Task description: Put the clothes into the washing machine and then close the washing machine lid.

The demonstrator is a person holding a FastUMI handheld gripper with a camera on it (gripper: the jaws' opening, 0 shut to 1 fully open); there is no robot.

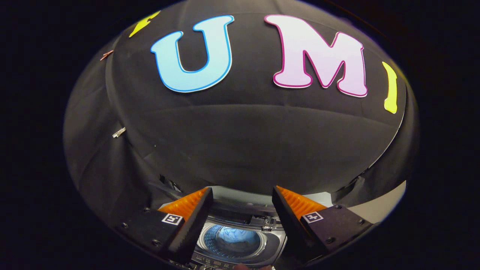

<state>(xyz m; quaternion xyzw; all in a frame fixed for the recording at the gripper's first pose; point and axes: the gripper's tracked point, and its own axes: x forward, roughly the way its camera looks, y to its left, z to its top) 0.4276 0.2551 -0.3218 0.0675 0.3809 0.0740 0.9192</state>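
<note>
Tongs: the tongs (242,195) are standing wide apart with nothing between the two fingers (195,221); they are hanging above the washing machine, tips pointing toward the booth wall.
Washing machine: the washing machine (240,258) is sitting below and between the fingers, seen from above; its top opening is facing up toward the camera.
Drum: the round drum (210,236) is lying open to view, its ring of small holes showing around the inside.
Clothes: the clothes (233,235) are lying inside the drum as a crumpled bluish bundle, just below the gap between the fingers; the bundle is too bunched to be showing a clear long axis or which way it is pointing.
Lid: the lid (240,195) is appearing as a pale band behind the drum, between the fingertips; I cannot tell its exact angle.
Control strip: a row of buttons (210,261) is running along the machine's near edge.
Wall: the black cloth wall (240,142) is rising beyond the machine.
</note>
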